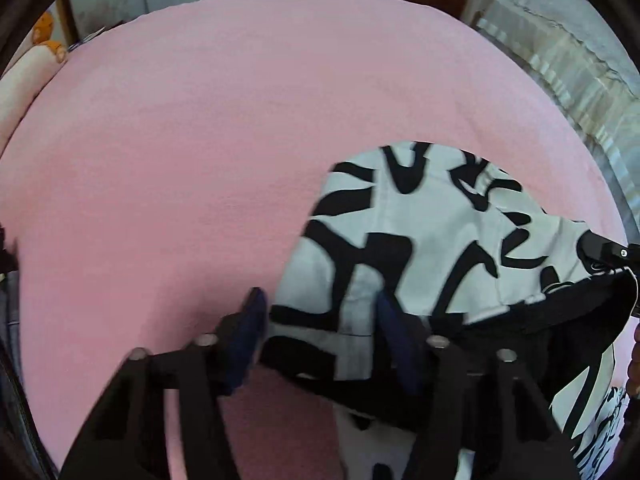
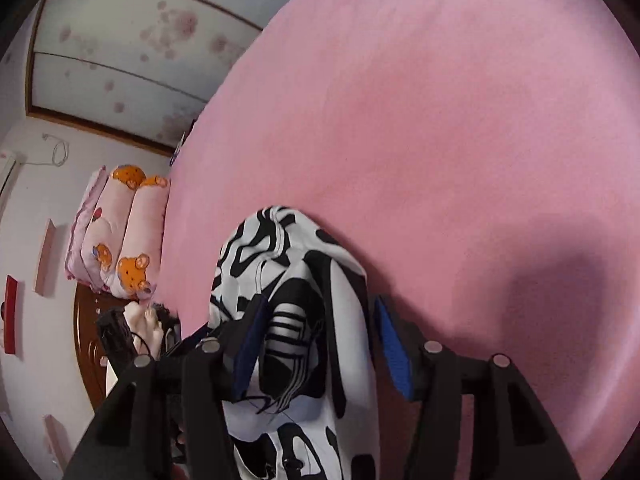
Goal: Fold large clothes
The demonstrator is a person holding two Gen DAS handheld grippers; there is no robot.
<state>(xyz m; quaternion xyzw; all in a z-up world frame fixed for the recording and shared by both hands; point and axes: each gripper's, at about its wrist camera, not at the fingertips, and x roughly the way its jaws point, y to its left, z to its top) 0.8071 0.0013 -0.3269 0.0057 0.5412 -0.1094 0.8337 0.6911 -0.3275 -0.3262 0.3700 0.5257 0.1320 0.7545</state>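
Note:
A white garment with bold black markings (image 1: 420,216) lies bunched on a pink bed sheet (image 1: 200,140). My left gripper (image 1: 322,320) points down at its near edge. The blue-padded fingers (image 1: 252,320) stand apart with a flat fold of the cloth between them, and the pads do not visibly press on it. In the right wrist view the same garment (image 2: 272,248) rises as a ridge between the fingers of my right gripper (image 2: 320,332). That gripper is open, with a gap showing beside its right pad (image 2: 394,344). A black striped part of the cloth sits low between the jaws.
The pink sheet (image 2: 440,120) stretches wide beyond the garment. Pink pillows with orange bears (image 2: 128,232) lie at the bed's head by a wooden headboard (image 2: 88,352). Flowered sliding doors (image 2: 120,52) stand behind. A pale ruffled cover (image 1: 560,60) lies past the bed's right edge.

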